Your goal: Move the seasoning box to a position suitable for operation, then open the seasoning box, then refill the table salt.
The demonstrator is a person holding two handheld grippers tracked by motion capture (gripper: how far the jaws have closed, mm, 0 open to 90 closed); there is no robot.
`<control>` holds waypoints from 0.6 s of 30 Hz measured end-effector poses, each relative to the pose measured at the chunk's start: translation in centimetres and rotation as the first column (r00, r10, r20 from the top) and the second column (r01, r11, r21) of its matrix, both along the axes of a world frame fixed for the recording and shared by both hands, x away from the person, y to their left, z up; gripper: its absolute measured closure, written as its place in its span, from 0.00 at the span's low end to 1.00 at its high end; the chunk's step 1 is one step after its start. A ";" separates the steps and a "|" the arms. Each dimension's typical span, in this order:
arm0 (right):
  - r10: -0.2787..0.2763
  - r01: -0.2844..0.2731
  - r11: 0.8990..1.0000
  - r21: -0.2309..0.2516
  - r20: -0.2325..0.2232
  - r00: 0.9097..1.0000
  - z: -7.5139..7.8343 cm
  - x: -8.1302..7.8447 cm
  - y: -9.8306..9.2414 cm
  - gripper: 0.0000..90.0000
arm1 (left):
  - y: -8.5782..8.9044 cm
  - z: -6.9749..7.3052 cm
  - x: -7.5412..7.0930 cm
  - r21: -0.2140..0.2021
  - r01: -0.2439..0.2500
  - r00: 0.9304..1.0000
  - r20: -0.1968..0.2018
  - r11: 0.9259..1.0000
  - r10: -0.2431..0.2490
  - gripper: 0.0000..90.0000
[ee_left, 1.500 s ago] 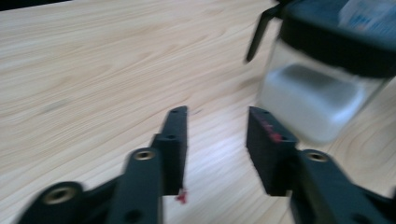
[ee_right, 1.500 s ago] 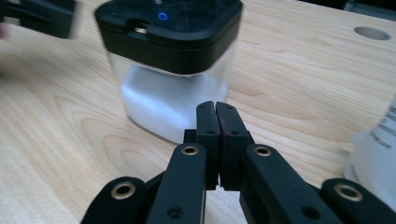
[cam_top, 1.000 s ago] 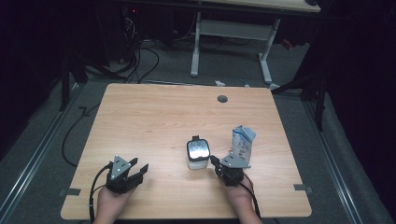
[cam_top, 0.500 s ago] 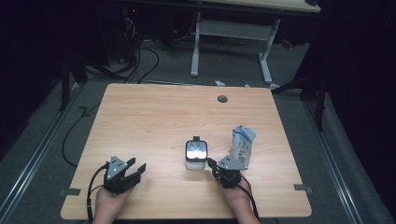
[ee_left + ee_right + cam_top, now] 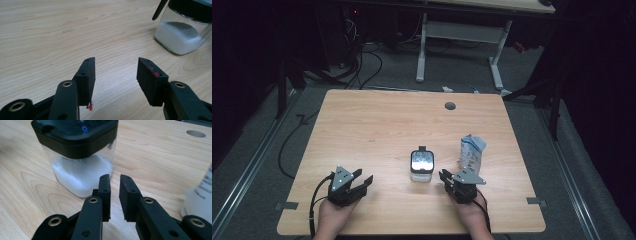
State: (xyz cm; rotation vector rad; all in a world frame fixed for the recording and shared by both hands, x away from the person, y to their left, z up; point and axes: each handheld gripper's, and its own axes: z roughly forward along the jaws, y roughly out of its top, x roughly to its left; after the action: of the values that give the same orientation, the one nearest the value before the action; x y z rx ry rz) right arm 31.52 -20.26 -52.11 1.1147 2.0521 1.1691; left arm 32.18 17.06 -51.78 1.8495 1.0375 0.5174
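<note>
At the near edge of the wooden tabletop [image 5: 377, 125], the left gripper [image 5: 357, 183] rests at about seven o'clock from the middle, its jaws spread fairly wide with nothing between them but bare wood, as the left gripper view shows. The right gripper [image 5: 445, 178] sits at about five o'clock; its jaws stand only a narrow gap apart, have just been opening, and hold nothing.

Just beyond the right gripper's tips, at its eleven o'clock, stands a square clear glass jar [image 5: 82, 170]. It has rounded corners and a black lid [image 5: 75, 135] with a glossy top, and is partly filled with white powder heaped unevenly against the glass. In the high view the jar [image 5: 421, 167] stands upright near the middle of the tabletop, apart from both grippers.

At the jar's three o'clock, a white-and-blue carton [image 5: 472, 152] stands upright, its top pinched open, near the right gripper.

Farther off, at twelve o'clock near the far edge, lies a round cable hole [image 5: 450, 106].
</note>
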 end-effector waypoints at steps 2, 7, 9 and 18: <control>-0.002 0.002 1.000 0.001 -0.009 1.000 0.0 -0.1 -0.3 0.85 | 0.0 0.0 0.0 0.002 0.004 1.000 -0.001 1.000 -0.004 0.55; 0.007 -0.007 1.000 -0.009 -0.020 1.000 -0.3 -0.5 -0.7 0.80 | -0.1 0.0 0.2 0.000 0.009 1.000 -0.002 1.000 -0.009 0.54; 0.006 -0.007 1.000 -0.008 -0.027 1.000 -0.3 -0.6 -1.0 0.79 | -0.1 0.0 0.3 -0.004 0.012 1.000 -0.010 1.000 -0.012 0.54; -0.012 0.013 1.000 0.013 -0.037 0.999 -0.1 -1.6 -2.5 0.71 | 0.7 -0.2 -0.3 -0.006 0.026 0.999 -0.036 1.000 -0.026 0.50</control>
State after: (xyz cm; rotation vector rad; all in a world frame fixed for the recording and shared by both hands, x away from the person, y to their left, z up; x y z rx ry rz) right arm 29.93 -22.78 -52.16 1.1618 2.0652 1.1655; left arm 31.89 17.80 -51.98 1.8712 1.0362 0.4669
